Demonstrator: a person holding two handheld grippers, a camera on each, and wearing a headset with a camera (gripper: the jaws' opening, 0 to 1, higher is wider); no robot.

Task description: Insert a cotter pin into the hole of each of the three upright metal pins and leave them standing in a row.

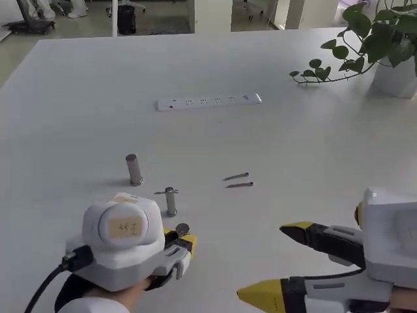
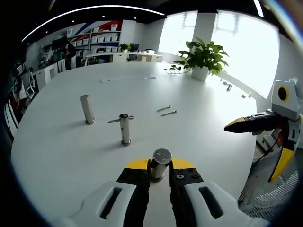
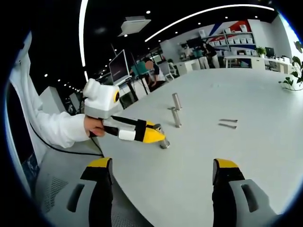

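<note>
White table (image 1: 306,143) stretches wide under both grippers, with an office of desks and shelves behind it. The left gripper (image 1: 184,240) sits low at the lower left of the head view, its jaws closed on the nearest metal pin (image 1: 182,229). That pin stands upright on the table between the yellow tips at the bottom centre of the left gripper view (image 2: 161,157).

Just above it in the frame stands the middle metal pin (image 1: 171,201), with a cotter pin (image 1: 163,192) sticking out sideways near its top. Further up and to the left stands the far metal pin (image 1: 133,169), bare. The three are near each other but apart.

The right gripper (image 1: 267,261) hangs at the lower right with its jaws spread wide and nothing between them. Two loose cotter pins (image 1: 238,180) lie side by side near mid-frame, between the right gripper and the standing pins, with bare table all around them.

A power strip (image 1: 208,101) lies well beyond, in the upper middle, and a plant (image 1: 378,39) fills the upper right corner. In the right gripper view the table's edge runs down the left, near the left gripper (image 3: 154,136).
</note>
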